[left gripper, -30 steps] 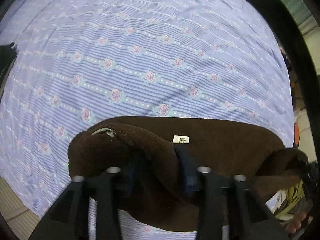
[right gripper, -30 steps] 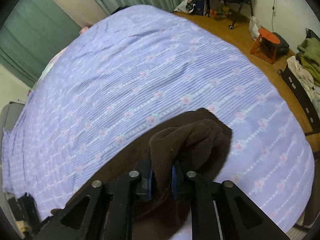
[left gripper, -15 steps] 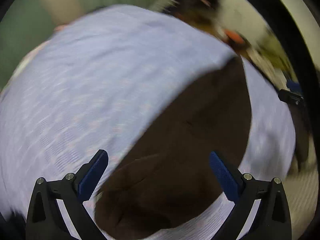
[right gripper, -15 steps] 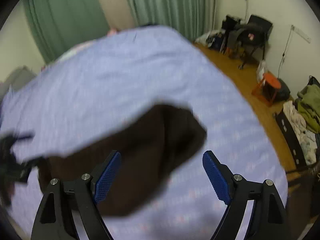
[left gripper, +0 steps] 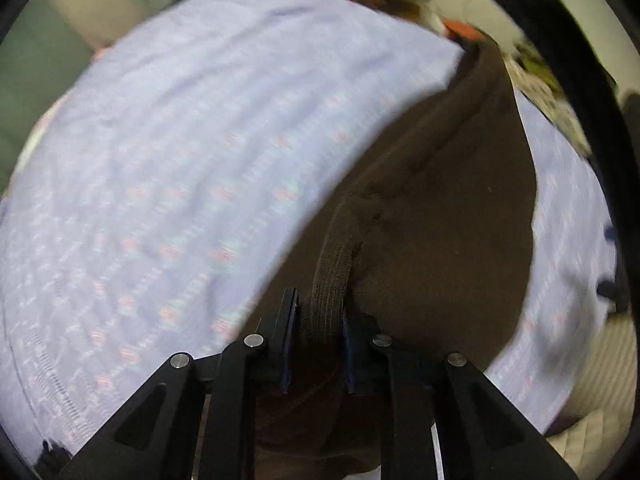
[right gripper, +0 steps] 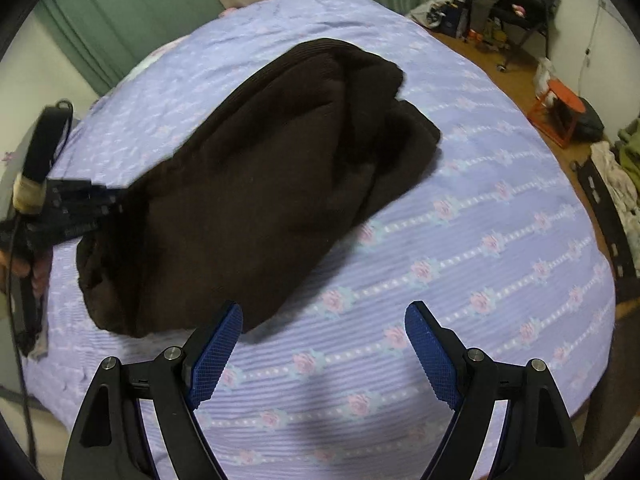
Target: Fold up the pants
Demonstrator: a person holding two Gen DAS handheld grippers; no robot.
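The dark brown pants (right gripper: pixel 256 184) lie bunched in a folded heap on the lilac rose-print bedsheet (right gripper: pixel 460 264). My left gripper (left gripper: pixel 316 340) is shut on a ribbed edge of the pants (left gripper: pixel 432 208) at their near-left end; it also shows at the left of the right wrist view (right gripper: pixel 80 208). My right gripper (right gripper: pixel 324 344) is open and empty, just above the sheet, a little in front of the pants' near edge.
Green curtains (right gripper: pixel 132 12) hang behind the bed. A wooden floor to the right holds an orange stool (right gripper: pixel 560 108), a chair with clothes (right gripper: pixel 512 4) and a pile of laundry (right gripper: pixel 616 172). The bed's right edge falls off near the right gripper.
Both grippers let go of the pants half a second ago. The left one has shut again on a ribbed edge. The right one stays open and has drawn back.
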